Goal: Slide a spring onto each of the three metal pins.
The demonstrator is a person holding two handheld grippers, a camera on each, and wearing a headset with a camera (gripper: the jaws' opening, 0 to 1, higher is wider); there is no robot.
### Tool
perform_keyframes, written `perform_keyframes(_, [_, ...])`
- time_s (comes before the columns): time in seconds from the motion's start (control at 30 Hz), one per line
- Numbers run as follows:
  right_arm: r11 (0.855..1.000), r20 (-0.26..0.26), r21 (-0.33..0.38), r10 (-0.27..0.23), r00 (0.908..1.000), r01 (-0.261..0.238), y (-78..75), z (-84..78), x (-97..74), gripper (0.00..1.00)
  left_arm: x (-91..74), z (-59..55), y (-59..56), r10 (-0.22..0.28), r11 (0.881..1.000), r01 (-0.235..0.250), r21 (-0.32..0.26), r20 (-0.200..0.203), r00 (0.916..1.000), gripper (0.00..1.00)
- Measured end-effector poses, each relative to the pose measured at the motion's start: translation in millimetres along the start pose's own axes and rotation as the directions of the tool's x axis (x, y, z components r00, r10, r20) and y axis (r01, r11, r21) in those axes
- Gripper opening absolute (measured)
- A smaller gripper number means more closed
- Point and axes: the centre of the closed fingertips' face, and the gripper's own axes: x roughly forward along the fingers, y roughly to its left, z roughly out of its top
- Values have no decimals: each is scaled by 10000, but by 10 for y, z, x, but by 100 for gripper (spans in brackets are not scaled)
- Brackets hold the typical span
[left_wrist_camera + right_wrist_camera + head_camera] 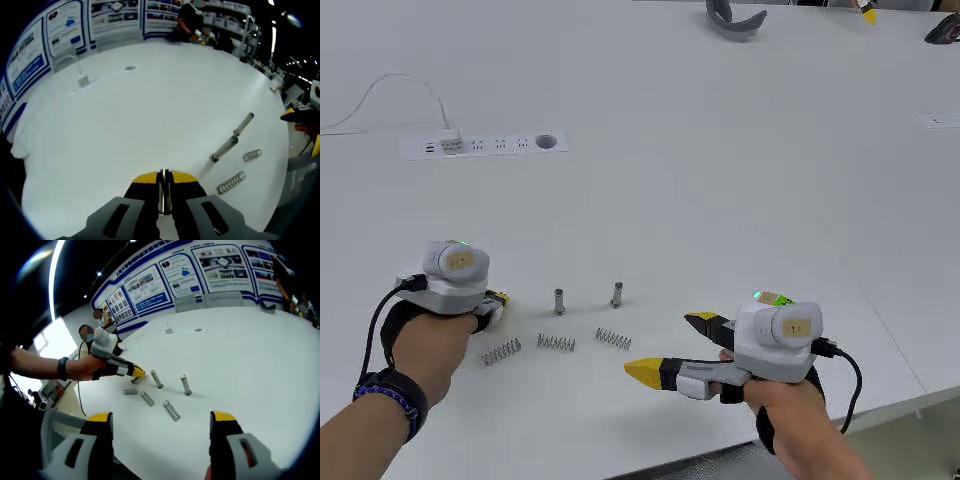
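Overall, table (pixel 720 180): white and mostly bare. All the task parts sit near the front edge, between the two tools.
Power strip (pixel 485 146): far back on the left, not part of the job.
Right tool (pixel 670 345): jaws wide apart and holding nothing. It hovers low over the table, to the right of the springs and apart from them.
Left tool (pixel 498 298): jaws pressed together, tip down at the table, just left of the near pin.
Third pin (pixel 163 192): a thin metal piece is clamped between the left tool's jaws in the left gripper view. It is probably the third pin, but it is too small and too hidden to be sure.
Left pin (pixel 559 301): upright on the table, bare, with no spring on it.
Right pin (pixel 617 294): upright just beside the left pin, also bare.
Left spring (pixel 502 351): lies flat in front of the left tool, loose.
Middle spring (pixel 556 343): lies flat in front of the left pin, loose.
Right spring (pixel 613 339): lies flat in front of the right pin, the nearest one to the right tool.
Done: none, by the look of it; zero of three springs are seated.
Left: all three springs need picking up and sliding on, and neither tool holds a spring yet.
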Motion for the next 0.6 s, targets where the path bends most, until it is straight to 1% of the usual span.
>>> perform_keyframes(0.33, [10000, 49, 32, -82, 10000, 81, -26, 1, -22, 81, -161, -60, 24, -57, 9999, 57, -160, 25, 10000, 7])
perform_keyframes(0.6, [10000, 83, -15, -42, 10000, 42, -19, 14, -11, 81, -293, -71, 61, 7, 9994, -2, -349, 164, 9999, 7])
